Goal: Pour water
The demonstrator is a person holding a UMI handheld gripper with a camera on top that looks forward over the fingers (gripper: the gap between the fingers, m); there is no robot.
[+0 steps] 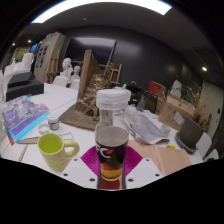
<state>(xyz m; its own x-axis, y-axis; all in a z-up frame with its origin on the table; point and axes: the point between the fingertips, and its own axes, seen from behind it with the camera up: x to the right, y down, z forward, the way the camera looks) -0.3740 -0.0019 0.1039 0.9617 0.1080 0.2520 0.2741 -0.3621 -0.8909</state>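
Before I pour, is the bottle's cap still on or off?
On. The bottle stands upright between the gripper fingers, its white cap seated on top.

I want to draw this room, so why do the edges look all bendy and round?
In the gripper view, the wide lens curves the table and far walls; a bright ceiling light glares above; the bottle, held between the jaws, and the yellow-green cup look sharp; the room behind is dim.

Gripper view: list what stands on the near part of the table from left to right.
Small white-capped jar → yellow-green mug → bottle of dark liquid with a white cap, standing between the fingers of the gripper → crumpled paper.
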